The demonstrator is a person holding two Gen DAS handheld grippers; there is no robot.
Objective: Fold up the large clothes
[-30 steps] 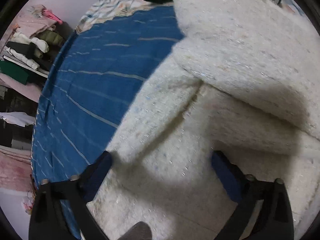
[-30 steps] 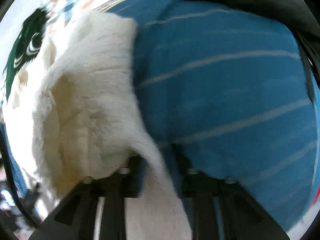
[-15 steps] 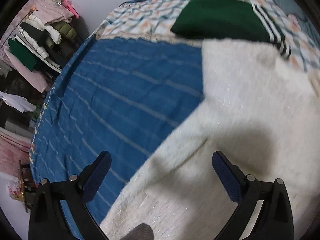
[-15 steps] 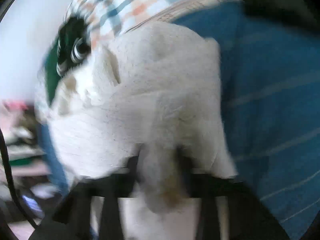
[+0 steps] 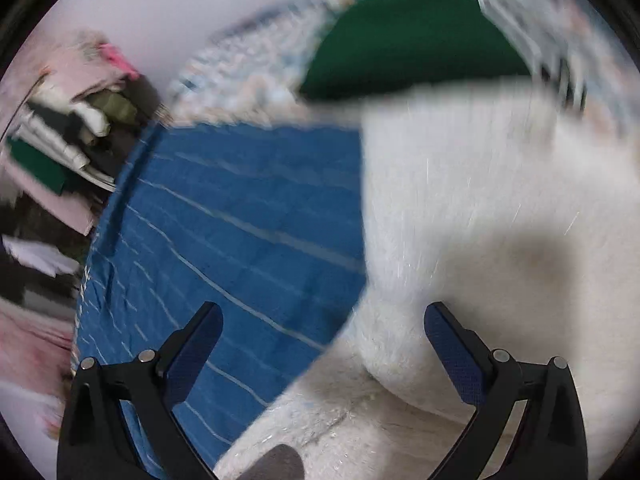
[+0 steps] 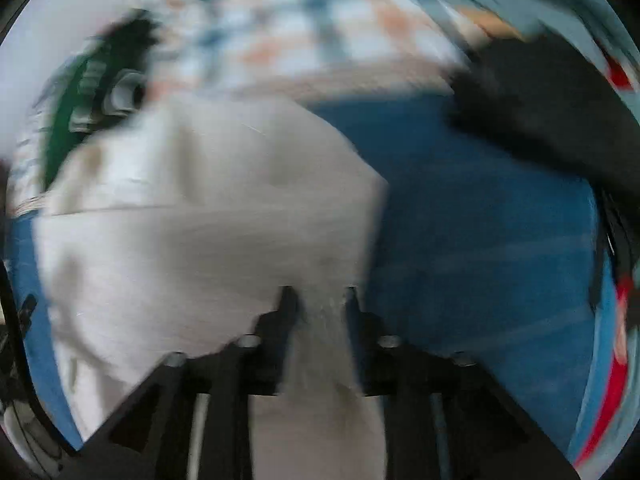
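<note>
Across the right half of the frame, the white fleece garment (image 5: pixel 480 208) lay flatter on the blue quilt (image 5: pixel 240 220) than a second earlier. Left gripper (image 5: pixel 322 344) stood released, raised clear; right gripper (image 6: pixel 318 304) remained clenched on a hem, carrying the fold.

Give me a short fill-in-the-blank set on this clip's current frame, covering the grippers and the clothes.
1. The right gripper is shut on the ____ garment.
2. The left gripper is ____, holding nothing.
3. The bedspread under the garment is ____ with pale stripes.
4. Beyond the white garment lies a ____ one.

Missing words: white; open; blue; green
</note>
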